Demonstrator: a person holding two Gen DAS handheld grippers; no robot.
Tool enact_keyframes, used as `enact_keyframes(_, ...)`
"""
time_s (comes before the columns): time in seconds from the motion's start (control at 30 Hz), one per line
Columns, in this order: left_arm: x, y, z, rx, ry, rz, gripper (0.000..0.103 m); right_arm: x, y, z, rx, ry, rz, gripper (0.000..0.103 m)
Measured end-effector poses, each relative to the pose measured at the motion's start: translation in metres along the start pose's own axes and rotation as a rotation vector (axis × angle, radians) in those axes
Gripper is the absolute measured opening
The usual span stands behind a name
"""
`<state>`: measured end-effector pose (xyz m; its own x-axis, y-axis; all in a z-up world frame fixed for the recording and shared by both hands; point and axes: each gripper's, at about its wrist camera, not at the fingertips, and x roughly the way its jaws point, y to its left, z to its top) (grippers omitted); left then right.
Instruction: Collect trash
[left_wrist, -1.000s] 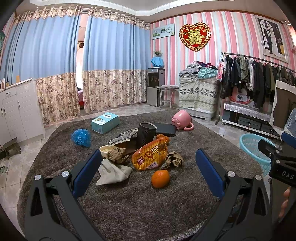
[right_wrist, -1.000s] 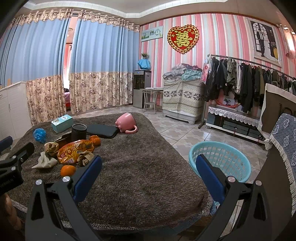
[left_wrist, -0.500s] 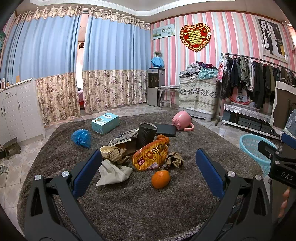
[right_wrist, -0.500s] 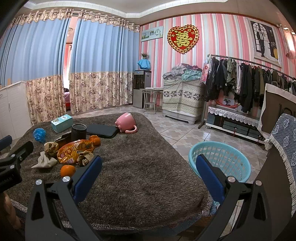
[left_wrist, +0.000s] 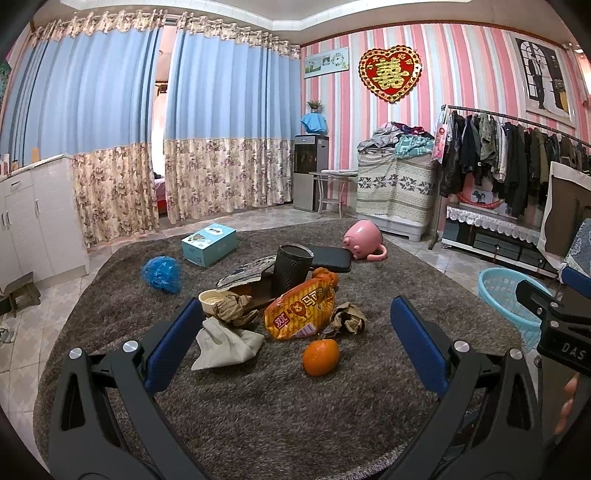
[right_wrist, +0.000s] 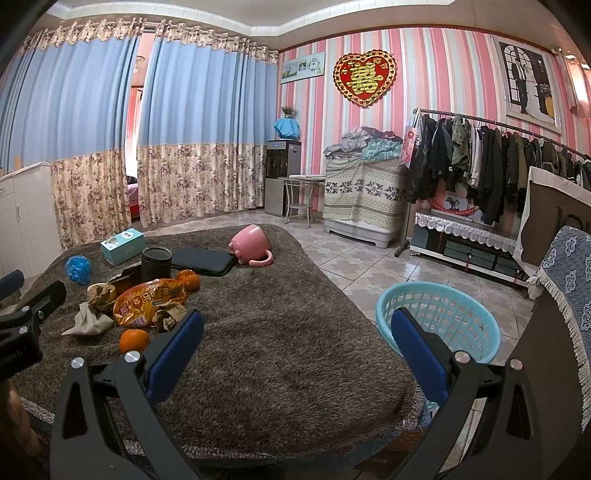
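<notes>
From my seat, the left gripper hangs above the near edge of the shaggy brown desk, its blue-padded fingers spread wide with nothing between them; the right gripper is equally agape and empty, aimed more toward the basket side. The relation I care about: the trash sits dead ahead of the left fingers, at about twelve o'clock, while from the right fingers it lies off at ten o'clock, so I judge the left hand the nearer one. Closest is a smooth round orange, probably not trash. Just beyond it at eleven o'clock lies a limp, crumpled off-white tissue; at one o'clock a small brown paper wad, creased and springy-looking. Between them the glossy orange snack bag lies with its long axis running from lower left to upper right, so I would turn the fingers across its narrow width. Behind these are another brown paper ball touching a shallow cream cup, a ribbed black cup upright, a blue crinkled plastic ball at ten o'clock, a tissue box and a tipped pink mug. The light-blue lattice basket stands on the tiled floor off the desk's right edge, nearest the right fingers.
</notes>
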<state>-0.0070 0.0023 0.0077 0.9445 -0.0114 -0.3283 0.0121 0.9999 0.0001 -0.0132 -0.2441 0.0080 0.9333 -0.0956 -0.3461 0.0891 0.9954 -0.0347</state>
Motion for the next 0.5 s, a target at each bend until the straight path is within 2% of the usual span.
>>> enact_keyframes(0.2,-0.0021,0.0004,0.0,0.0,-0.025,0.016,0.098,0.0,0.0005,0.0,-0.001,-0.001,0.0,0.099)
enact_keyframes(0.5,0.0002,0.0006,0.0013,0.0,-0.02,0.018,0.098,-0.0027,-0.0021,-0.0001,0.003,-0.003,-0.003,0.099)
